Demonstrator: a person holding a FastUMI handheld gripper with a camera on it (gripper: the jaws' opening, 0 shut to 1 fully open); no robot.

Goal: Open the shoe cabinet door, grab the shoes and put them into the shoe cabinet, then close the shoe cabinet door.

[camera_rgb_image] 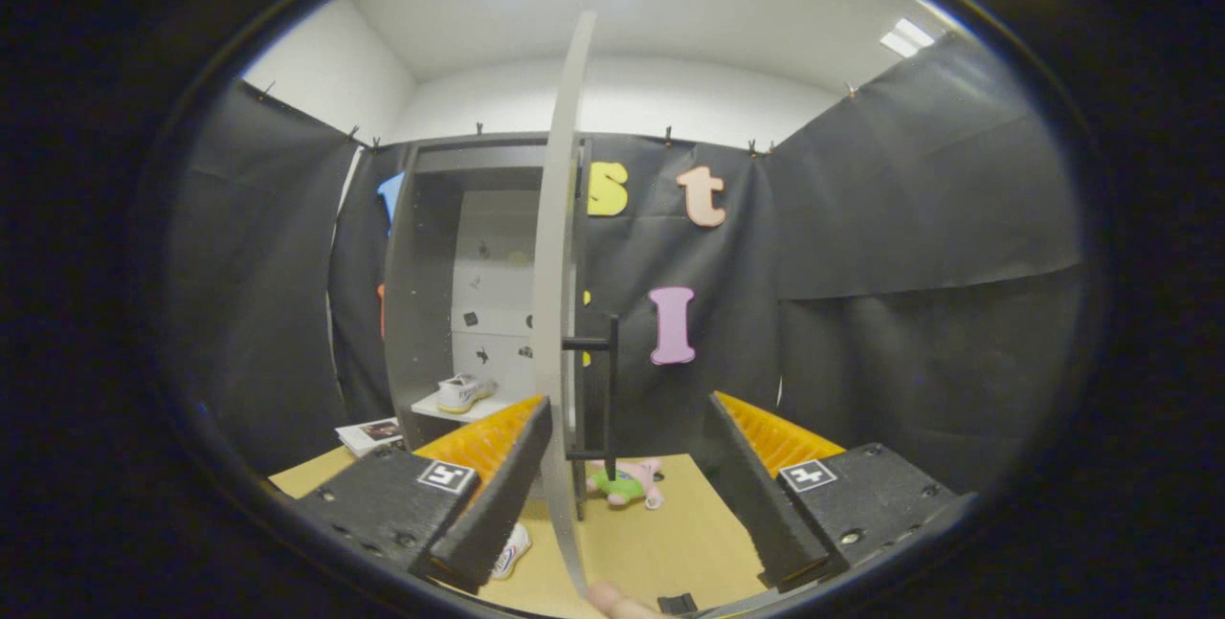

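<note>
Door (560, 313) edge between spread hand-held gripper (627, 495) fingers, untouched.

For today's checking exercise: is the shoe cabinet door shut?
No. The cabinet door stands open, edge-on between the open gripper fingers, and a white shoe shows on a shelf inside.
</note>
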